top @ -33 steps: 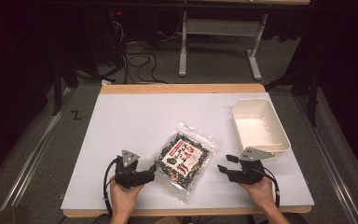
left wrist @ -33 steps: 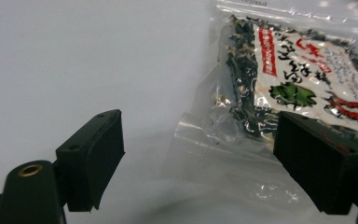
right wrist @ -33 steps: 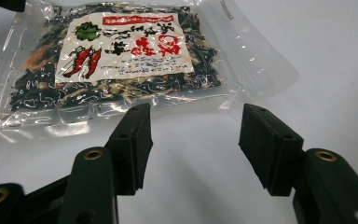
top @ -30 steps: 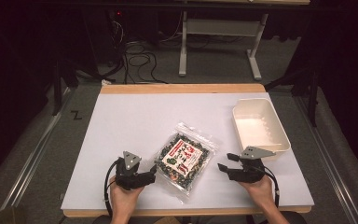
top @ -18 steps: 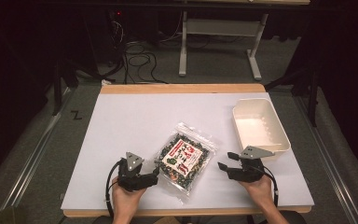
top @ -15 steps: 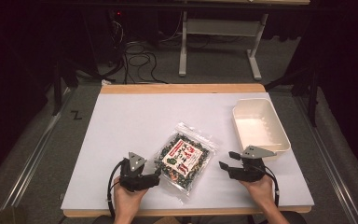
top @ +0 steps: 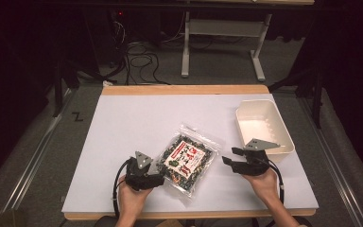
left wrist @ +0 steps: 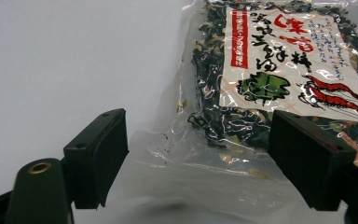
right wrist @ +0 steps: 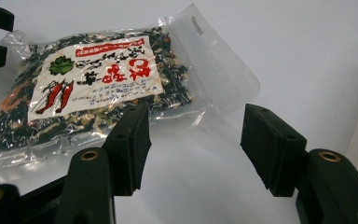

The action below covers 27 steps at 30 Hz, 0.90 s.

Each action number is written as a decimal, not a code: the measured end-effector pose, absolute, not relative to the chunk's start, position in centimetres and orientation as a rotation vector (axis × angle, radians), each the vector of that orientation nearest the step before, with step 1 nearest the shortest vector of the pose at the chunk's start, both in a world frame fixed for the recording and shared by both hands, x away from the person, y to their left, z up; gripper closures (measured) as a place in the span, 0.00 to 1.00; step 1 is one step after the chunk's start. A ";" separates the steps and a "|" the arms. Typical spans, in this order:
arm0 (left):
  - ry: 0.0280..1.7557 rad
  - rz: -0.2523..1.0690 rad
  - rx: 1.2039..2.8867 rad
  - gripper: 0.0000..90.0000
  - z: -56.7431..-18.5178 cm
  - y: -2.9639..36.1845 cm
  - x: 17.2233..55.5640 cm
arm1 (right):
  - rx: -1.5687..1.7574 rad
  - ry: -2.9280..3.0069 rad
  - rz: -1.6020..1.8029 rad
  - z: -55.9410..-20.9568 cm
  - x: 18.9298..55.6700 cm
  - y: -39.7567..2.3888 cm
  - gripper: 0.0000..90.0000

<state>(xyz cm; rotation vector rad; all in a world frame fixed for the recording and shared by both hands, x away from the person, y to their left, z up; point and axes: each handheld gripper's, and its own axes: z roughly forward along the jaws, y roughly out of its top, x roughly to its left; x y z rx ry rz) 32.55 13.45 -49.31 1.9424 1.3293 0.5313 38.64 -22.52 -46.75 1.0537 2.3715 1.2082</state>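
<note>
A clear plastic packet of dark dried seaweed mix with a white and red label lies flat on the white table, near the front. My left gripper is open at the packet's left corner, and the packet's clear bottom edge lies between its jaws. My right gripper is open too, a short way right of the packet, with bare table between its jaws.
A white rectangular bin stands empty at the table's right edge, just behind my right gripper. The white table top stretches bare behind the packet. Beyond the table's far edge are cables and a metal stand on the floor.
My left gripper has slid right to the packet's corner, so its jaws now straddle the clear edge. The right gripper has barely moved.
</note>
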 end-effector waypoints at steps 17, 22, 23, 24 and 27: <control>1.322 0.530 1.991 0.25 -49.7 13.2 33.4 | 1.086 2.457 1.044 -45.0 44.6 -19.1 0.47; 1.342 0.540 2.015 0.26 -50.0 13.4 33.7 | 1.113 2.496 0.967 -45.2 45.7 -18.1 0.45; 1.344 0.541 2.019 0.26 -50.0 13.4 33.8 | 1.116 2.501 0.966 -45.2 45.9 -18.0 0.45; 1.343 0.542 2.023 0.26 -50.0 13.4 33.8 | 1.119 2.503 0.964 -45.2 46.1 -17.8 0.45; 1.342 0.546 2.027 0.26 -50.1 13.3 33.9 | 1.143 2.516 0.942 -45.4 46.7 -17.6 0.45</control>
